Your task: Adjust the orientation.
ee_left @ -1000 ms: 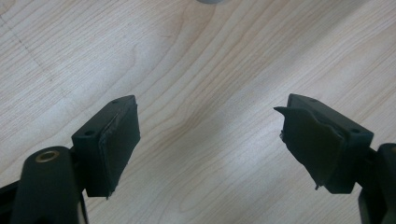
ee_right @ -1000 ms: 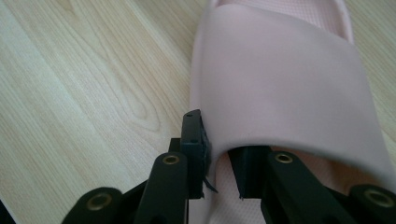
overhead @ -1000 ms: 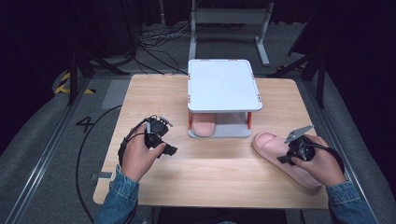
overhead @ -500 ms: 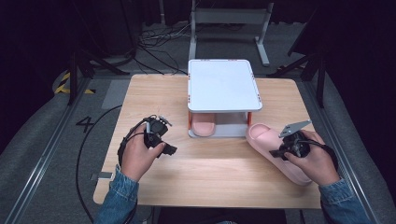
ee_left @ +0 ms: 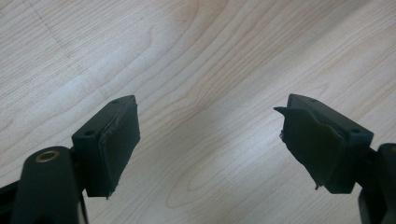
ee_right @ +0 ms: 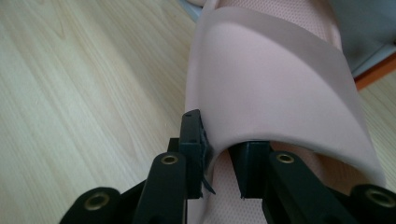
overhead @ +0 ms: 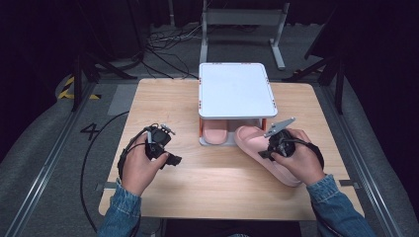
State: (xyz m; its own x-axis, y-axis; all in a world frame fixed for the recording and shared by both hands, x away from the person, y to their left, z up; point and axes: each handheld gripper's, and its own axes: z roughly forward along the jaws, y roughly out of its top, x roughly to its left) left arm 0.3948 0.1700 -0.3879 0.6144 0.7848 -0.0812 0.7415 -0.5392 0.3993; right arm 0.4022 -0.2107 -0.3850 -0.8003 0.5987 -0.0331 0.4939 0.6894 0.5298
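- Right tool (overhead: pixel 274 144) is clamped on the pink slipper (overhead: pixel 262 153), over at the right side of the desk (overhead: pixel 222 177).
- From the right gripper view you can see the grip pretty well: one jaw sits outside the strap (ee_right: pixel 271 88) edge and the other is tucked under it, so the strap's side wall is pinched between them. The tool (ee_right: pixel 223 158) has hold of the slipper (ee_right: pixel 280 70) near the strap's opening.
- The slipper lies flat-ish on the desk, toe pointing up and left toward the rack (overhead: pixel 236 91), with the toe right at the rack's lower opening, just beside its right leg. Can't tell if the toe is actually touching the rack.
- Second slipper (overhead: pixel 215 132) is already sitting under the rack's white top, on the left side of that lower space.
- Left tool (overhead: pixel 160 148) is hanging out over bare wood at the desk's left side, well apart from the rack and both slippers.
- In the left gripper view the jaws stand wide apart with just wood grain between them, so that tool (ee_left: pixel 205 144) is released and holding nothing.
- Both hands come in from the bottom in denim sleeves (overhead: pixel 118 217), cables trailing off the left one.
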